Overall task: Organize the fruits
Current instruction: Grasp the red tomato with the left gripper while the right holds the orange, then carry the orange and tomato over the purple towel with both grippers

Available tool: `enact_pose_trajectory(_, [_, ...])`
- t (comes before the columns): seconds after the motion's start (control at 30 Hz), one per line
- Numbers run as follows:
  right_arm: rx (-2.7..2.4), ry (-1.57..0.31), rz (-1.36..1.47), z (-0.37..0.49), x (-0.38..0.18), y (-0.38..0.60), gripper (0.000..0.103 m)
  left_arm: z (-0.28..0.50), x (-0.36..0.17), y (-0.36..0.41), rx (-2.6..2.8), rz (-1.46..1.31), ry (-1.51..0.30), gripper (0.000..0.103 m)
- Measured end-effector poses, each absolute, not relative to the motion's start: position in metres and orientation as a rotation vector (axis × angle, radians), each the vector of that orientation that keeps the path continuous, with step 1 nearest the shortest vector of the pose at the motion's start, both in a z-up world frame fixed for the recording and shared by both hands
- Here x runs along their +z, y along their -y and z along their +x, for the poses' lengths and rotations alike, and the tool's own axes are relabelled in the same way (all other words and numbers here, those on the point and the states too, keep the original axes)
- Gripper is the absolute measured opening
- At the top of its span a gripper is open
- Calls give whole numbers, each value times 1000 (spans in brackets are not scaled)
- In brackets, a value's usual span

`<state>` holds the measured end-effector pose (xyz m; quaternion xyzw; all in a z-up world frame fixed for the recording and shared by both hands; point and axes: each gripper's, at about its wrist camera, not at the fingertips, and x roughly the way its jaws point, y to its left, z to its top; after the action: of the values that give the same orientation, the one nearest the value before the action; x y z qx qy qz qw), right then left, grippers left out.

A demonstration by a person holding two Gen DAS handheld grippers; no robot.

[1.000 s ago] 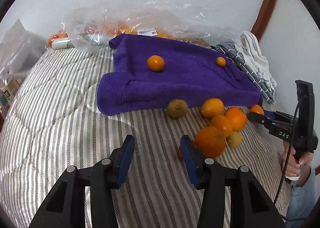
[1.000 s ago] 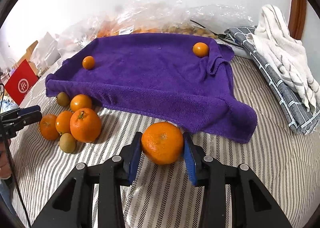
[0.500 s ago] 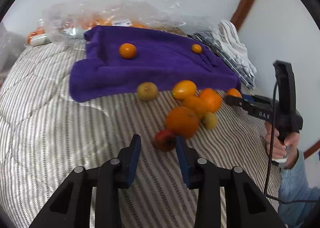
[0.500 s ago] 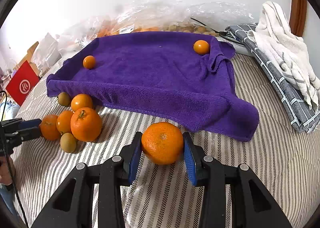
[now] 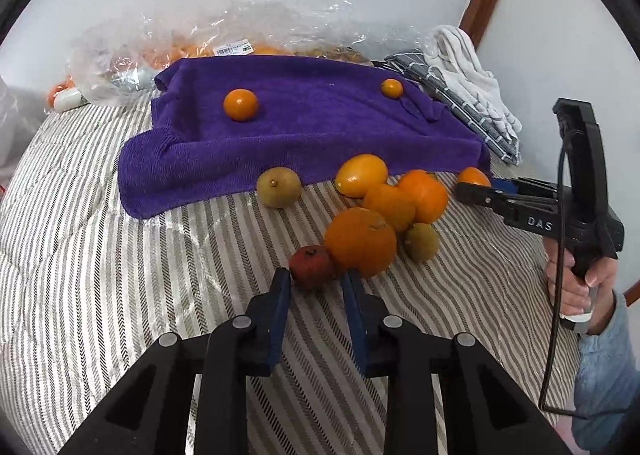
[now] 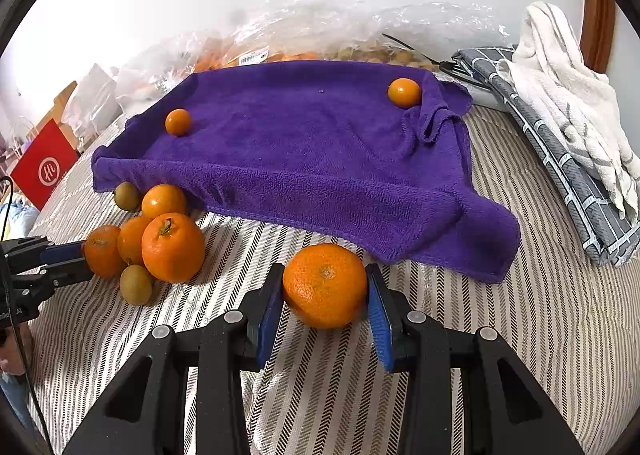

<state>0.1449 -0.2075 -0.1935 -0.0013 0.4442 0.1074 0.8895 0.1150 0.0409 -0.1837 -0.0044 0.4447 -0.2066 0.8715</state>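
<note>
Closing on a small dark-red round fruit [image 5: 311, 267], the black left gripper with blue pads [image 5: 314, 285] is pinching it at the near edge of a fruit pile on a grey-and-white striped quilted bedspread [image 5: 100, 255]; the log-free view shows both pads right at the fruit's sides. Touching that fruit is a large dimpled orange [image 5: 360, 241], with a greenish-brown kiwi-like fruit [image 5: 420, 241], two smaller oranges and a smooth yellow-orange oval fruit [image 5: 361, 175] crowding behind it. Another greenish-brown fruit [image 5: 279, 187] is sitting apart, just at the hem of a rumpled purple terry towel [image 5: 304, 127].

Gripping a round orange mandarin [image 6: 325, 285] between its blue pads, the black right gripper [image 6: 326, 299] is holding it low over the bedspread, just in front of the towel's hanging corner. Letters reading "DAS" are showing in white on that gripper's body, seen from the left camera, with a hand [image 5: 580, 287] in a light-blue sleeve around its handle.

Two small oranges [image 6: 178, 122] [image 6: 404, 92] are lying well apart on the towel, one near each far corner. Behind it a crinkled clear plastic bag [image 6: 320, 35] of more fruit is carrying a white barcode label too small to read. A red box with a white circled "Hi" logo [image 6: 44, 171] is standing at the far left, and a white striped cloth on a grey grid-patterned cloth [image 6: 560, 103] is piled at the right.
</note>
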Motion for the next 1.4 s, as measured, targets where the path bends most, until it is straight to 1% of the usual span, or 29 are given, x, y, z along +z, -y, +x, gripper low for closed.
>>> enact_pose_trajectory(0.2, [226, -918, -7, 145, -193, 208, 40, 124, -184, -41, -385, -22, -926, 26])
enact_pose_trajectory(0.23, [226, -918, -7, 145, -193, 208, 40, 124, -184, -41, -387, -29, -926, 23])
enact_pose_trajectory(0.3, [226, -918, -7, 145, -193, 208, 40, 124, -184, -42, -399, -37, -924, 23])
enact_pose_trajectory(0.87, [211, -870, 20, 138, -180, 210, 40, 114, -152, -73, -322, -139, -751, 23])
enact_pose_trajectory(0.93, [209, -865, 38, 137, -172, 210, 39, 113, -140, -74, -314, -145, -730, 23])
enact_pose_trajectory(1.1, [202, -795, 14, 136, -128, 207, 39, 115, -103, -69, -307, -123, -664, 23])
enact_pose_trajectory(1.27, [183, -724, 20, 149, -85, 205, 39, 136, -68, -66, -284, -139, -598, 23])
enact_pose_trajectory(1.4, [182, -683, 61, 168, -67, 208, 39, 160, -53, -63, -260, -175, -561, 23])
